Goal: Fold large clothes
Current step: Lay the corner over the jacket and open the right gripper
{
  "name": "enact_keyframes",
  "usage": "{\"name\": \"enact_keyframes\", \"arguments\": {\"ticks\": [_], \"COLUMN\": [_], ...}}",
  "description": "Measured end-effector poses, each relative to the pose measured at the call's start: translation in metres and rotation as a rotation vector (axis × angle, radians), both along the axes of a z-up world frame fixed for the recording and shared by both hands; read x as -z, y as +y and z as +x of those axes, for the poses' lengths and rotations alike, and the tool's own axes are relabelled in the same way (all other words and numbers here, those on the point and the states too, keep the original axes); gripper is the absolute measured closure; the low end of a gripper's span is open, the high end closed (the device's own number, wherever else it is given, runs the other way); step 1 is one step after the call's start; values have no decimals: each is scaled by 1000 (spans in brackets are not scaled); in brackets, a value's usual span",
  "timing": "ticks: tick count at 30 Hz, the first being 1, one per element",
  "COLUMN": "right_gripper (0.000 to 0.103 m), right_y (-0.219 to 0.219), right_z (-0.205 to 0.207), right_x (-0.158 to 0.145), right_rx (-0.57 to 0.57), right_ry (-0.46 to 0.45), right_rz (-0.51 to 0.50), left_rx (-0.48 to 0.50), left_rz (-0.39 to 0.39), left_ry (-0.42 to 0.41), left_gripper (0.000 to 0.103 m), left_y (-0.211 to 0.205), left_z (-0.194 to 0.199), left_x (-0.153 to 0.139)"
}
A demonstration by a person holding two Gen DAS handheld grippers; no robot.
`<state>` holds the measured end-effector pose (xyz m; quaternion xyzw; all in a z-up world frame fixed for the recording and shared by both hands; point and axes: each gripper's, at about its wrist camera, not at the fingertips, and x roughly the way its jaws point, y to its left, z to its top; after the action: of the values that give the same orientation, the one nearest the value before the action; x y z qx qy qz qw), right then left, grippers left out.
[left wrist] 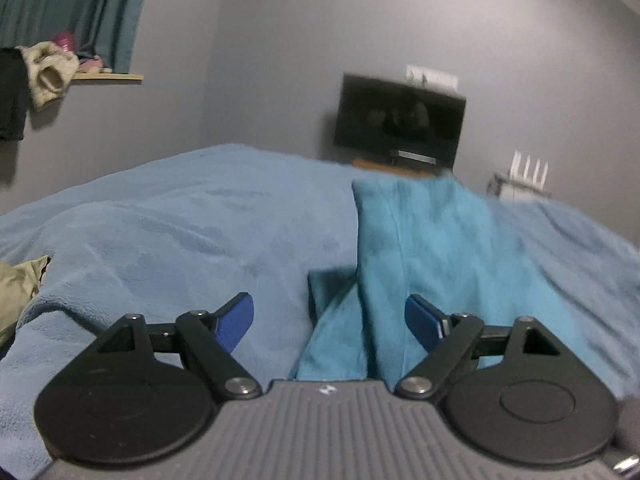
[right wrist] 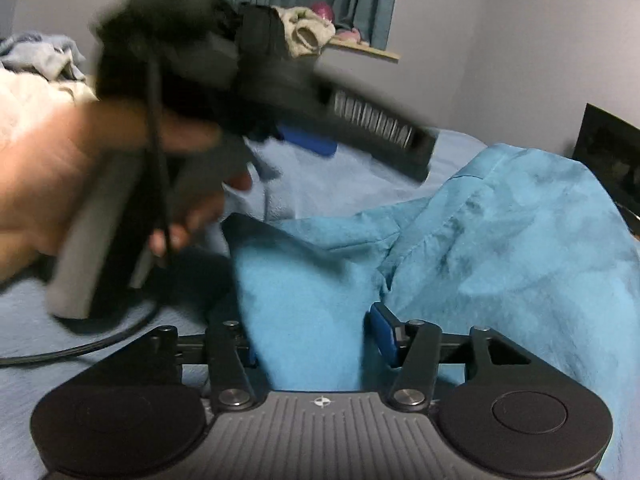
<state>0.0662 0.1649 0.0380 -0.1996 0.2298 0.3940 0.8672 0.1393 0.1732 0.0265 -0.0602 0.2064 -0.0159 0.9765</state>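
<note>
A teal garment [left wrist: 432,248] lies on a light blue blanket [left wrist: 180,216] covering the bed. In the left wrist view my left gripper [left wrist: 330,320] is open, with the garment's folded edge rising between and past its blue fingers [left wrist: 236,320]. In the right wrist view the garment [right wrist: 500,240] is bunched and draped, and a flap of it sits between the jaws of my right gripper [right wrist: 316,340], which are open around it. The left gripper [right wrist: 312,142], held by a hand, shows blurred at the upper left of that view.
A dark TV screen [left wrist: 400,120] stands on a wooden stand at the far wall, a white router [left wrist: 528,176] to its right. A shelf [left wrist: 108,76] with clothes hangs by a teal curtain. A beige cloth [left wrist: 20,280] lies at the left edge. A black cable [right wrist: 80,344] trails over the blanket.
</note>
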Motion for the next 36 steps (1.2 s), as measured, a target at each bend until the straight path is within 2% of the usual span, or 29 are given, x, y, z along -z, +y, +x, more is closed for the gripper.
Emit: {"name": "enact_keyframes", "arguments": {"ticks": [4,6,10,12,14,15,17,18,20,22,25,27,30,32,34,36], "right_gripper": [39,38,38,43,49,51,62,64,67,70,71,72,71,71,71,63], "right_y": [-38,-59,-102,-118,-134,-142,-158,-163,-167,-163,-147,-134,-112,-105,-104,-110], "right_z": [-25,-41,-38,-24,-6,4,26,39,57,70,93,108,130,132,131,123], "right_x": [-22,-35,-65,-71,-70,-69,-63,-59,-49,-39,-27,-19,-11,-6,-14,-23], "right_rx": [-41,-32,122,243,370,429,533,571,583,552,516,503,485,457,451,470], "right_ry": [-15,-43,-57,-80,-92,-84,-51,-27,24,69,58,54,57,37,23,-47], "right_rz": [34,50,147,171,181,196,233,248,275,299,278,242,144,83,107,212], "left_rx": [6,-19,-93,-131,-148,-132,-73,-26,83,163,248,265,256,255,260,263], "left_rz": [42,69,95,114,134,121,57,20,-4,39,162,215,210,180,160,158], "left_ry": [111,182,243,200,85,11,-115,-149,-156,-120,-52,31,184,237,233,233], "left_gripper": [27,29,30,31,31,31,31,31,31,31,31,31,31,31,31,31], "left_y": [1,1,7,6,3,1,-3,-8,-21,-38,-63,-72,-74,-71,-69,-70], "left_z": [14,22,29,23,9,0,-16,-24,-27,-22,-13,-5,14,17,17,13], "left_x": [18,27,35,29,17,10,-2,-7,-7,1,15,27,45,50,47,47]}}
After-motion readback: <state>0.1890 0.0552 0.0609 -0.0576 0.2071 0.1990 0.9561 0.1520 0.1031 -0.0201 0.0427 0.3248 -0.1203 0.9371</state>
